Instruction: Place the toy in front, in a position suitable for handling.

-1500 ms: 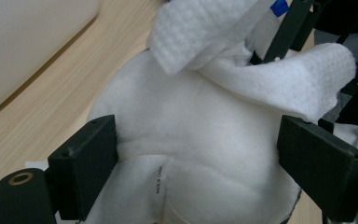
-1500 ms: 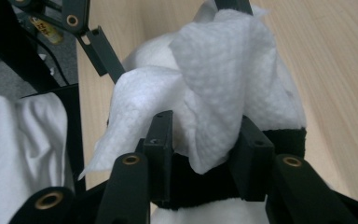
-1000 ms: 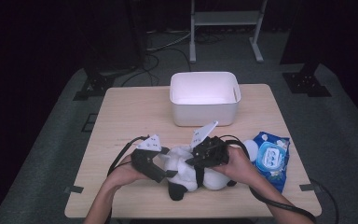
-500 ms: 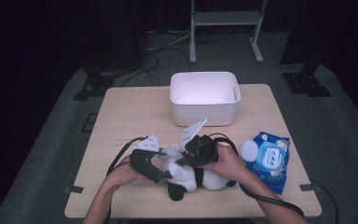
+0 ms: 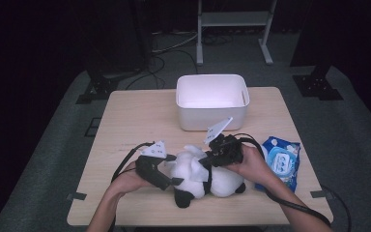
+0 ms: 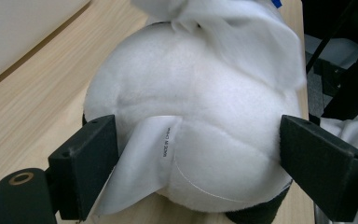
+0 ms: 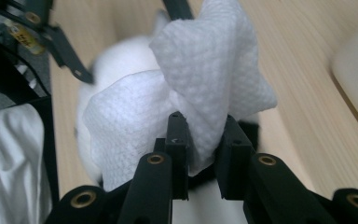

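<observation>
Two grippers are working on one plush panda lying near the front edge of the worktop. The left gripper comes at it from the left, and its jaws sit on either side of the panda's white rump, pads pressed into the fur, so it's clamped on the toy. The right gripper is just above the panda from the right side, jaws nearly closed and pinching a crumpled white wipe that rests against the top of the plush.

The high view gives you the layout: a white bin sits behind the panda toward the far edge, and a blue wipe pack lies just right of the person's right hand. You also see the panda's black legs and ear from up there.

The left gripper view shows stuff the top camera can't: the panda close up with its sewn-in tag sticking out beside the left pad, and the wipe bunched up on the far side of the body.

The right gripper view shows the wipe texture and the fold caught between the pads, with the panda blurry behind it.
</observation>
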Available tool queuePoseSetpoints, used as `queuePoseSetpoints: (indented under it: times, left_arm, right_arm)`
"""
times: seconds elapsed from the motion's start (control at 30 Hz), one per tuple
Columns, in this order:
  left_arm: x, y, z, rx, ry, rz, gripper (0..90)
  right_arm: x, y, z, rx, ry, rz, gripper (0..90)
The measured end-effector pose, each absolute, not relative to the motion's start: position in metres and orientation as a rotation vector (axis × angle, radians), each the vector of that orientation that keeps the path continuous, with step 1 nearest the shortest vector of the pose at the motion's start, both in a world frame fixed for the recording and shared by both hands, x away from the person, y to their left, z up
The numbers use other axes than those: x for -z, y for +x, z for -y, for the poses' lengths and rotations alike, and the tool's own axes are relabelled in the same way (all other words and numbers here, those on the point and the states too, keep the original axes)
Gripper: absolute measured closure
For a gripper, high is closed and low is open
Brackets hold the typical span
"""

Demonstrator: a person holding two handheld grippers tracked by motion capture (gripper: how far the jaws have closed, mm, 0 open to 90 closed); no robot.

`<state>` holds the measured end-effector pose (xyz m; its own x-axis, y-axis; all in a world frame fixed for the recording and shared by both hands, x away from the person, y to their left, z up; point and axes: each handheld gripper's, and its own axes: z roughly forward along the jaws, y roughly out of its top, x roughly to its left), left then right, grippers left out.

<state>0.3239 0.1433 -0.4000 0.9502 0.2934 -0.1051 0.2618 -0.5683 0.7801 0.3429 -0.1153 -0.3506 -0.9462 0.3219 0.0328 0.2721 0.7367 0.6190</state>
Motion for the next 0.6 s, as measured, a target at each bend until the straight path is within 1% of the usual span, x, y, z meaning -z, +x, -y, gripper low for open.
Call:
queuePoseSetpoints:
  times: [0.17, 0.3, 0.6]
  left_arm:
    - [0.399, 0.323, -0.143, -0.057, 2.208, -0.387, 12.0]
    - [0.399, 0.323, -0.142, -0.059, 2.206, -0.388, 12.0]
    - [0.392, 0.322, -0.143, -0.073, 2.193, -0.379, 12.0]
  right_arm:
    - [0.355, 0.351, 0.137, -0.973, 0.593, -2.849, 76.4]
    - [0.356, 0.351, 0.146, -0.997, 0.623, -2.843, 76.4]
    - [0.362, 0.347, 0.142, -1.005, 0.605, -2.861, 76.5]
